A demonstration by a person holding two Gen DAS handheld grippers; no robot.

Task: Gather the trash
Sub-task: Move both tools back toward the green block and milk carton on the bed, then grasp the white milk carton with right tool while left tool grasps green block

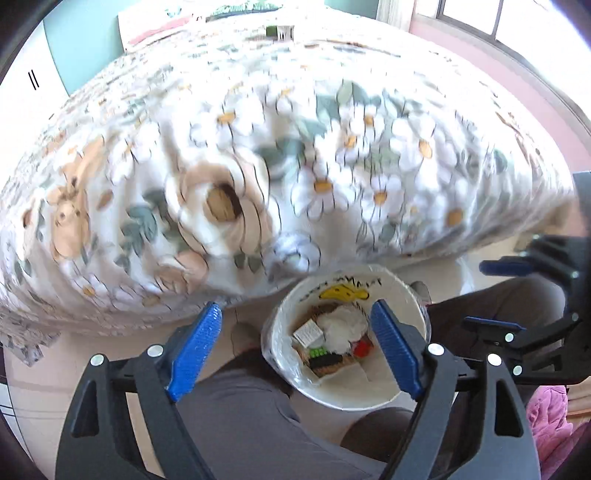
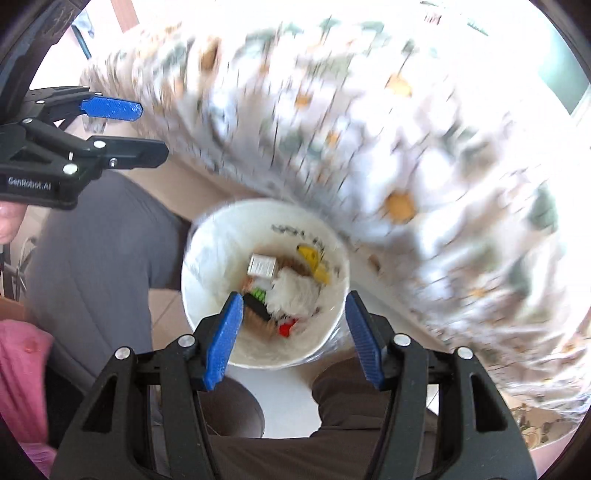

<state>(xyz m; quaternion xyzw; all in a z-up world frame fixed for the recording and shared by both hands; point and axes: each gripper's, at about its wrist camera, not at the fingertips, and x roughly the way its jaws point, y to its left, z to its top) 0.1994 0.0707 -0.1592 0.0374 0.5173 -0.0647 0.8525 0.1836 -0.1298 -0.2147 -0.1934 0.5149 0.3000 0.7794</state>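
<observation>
We hold the left tongs [image 1: 295, 347] spread wide with nothing between them, above a white bin [image 1: 343, 391] that holds a small box [image 1: 308, 334], white tissue [image 1: 341, 326] and a red scrap [image 1: 362, 348]. Beyond lies a flowered bedspread [image 1: 258, 166]; the right tongs [image 1: 491, 295] show at the right edge.

Bright daylight from the window [image 1: 509, 22], blown out upper right. Floral bedspread [image 1: 258, 147] motion-blurred, heavier in right wrist view. Strong fisheye bending, dark vignette at the edges.
</observation>
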